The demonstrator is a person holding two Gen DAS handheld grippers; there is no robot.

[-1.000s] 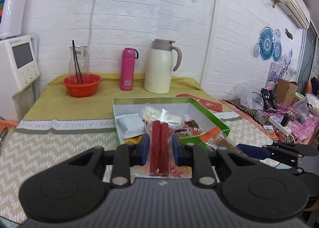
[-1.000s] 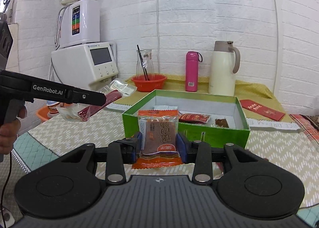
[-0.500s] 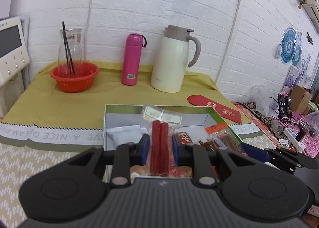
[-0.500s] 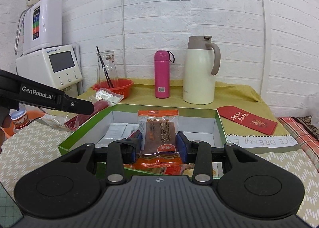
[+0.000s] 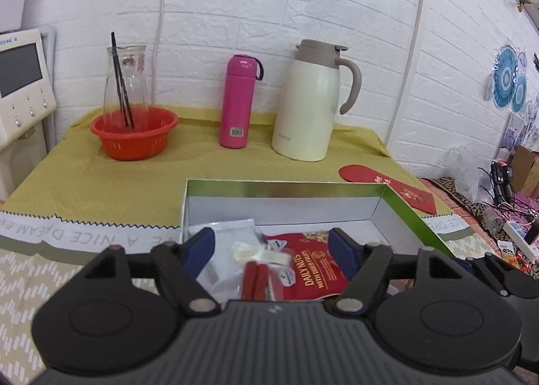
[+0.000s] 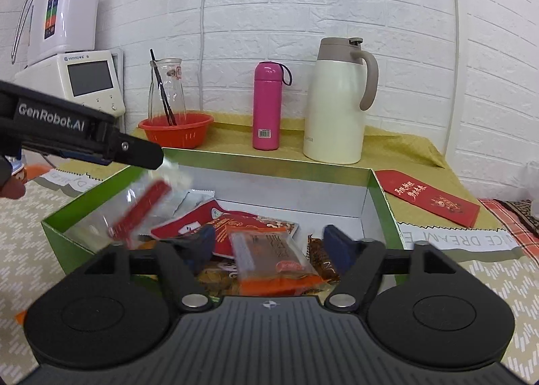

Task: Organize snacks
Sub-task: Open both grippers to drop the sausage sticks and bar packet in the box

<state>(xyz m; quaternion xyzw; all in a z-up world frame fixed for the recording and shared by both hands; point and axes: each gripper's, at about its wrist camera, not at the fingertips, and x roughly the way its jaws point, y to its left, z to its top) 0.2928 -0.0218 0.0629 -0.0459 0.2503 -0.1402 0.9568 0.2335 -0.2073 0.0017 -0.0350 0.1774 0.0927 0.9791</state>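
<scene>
- Left gripper (image 5: 271, 248) hangs over the near-left part of the green box (image 5: 409, 213); jaws have just been opening and stand wide, blue pads clear of everything.
- Clear packet w/ two red sticks (image 5: 256, 279) sits between the left pads but touches neither. In the right wrist view it's blurred (image 6: 141, 208), tilted, just under the left gripper's tip, above the box's left side; can't tell if it has landed yet.
- Right gripper (image 6: 269, 245) is over the near edge of the box; jaws have just been opening, now about as wide as they go, gripping nothing.
- Orange-edged snack packet (image 6: 269, 258) lies between the right pads w/ gaps on both sides, resting on other packets at the box's near end, a bit blurred.
- Red nuts bag (image 5: 308, 265) lies flat inside the box, near its middle, just right of the stick packet.
- White sachet (image 5: 232, 236) is inside the box, at its left wall.
- Small dark-brown wrapped snack (image 6: 318, 255) is inside the box, just right of the orange-edged packet.
- Behind the box, on the yellow cloth: orange basket (image 5: 134, 134) w/ a glass carafe in it, pink bottle (image 5: 239, 102), cream jug (image 5: 311, 105), left to right.
- Red envelope (image 5: 387, 188) lies flat beyond the box's far-right corner.
</scene>
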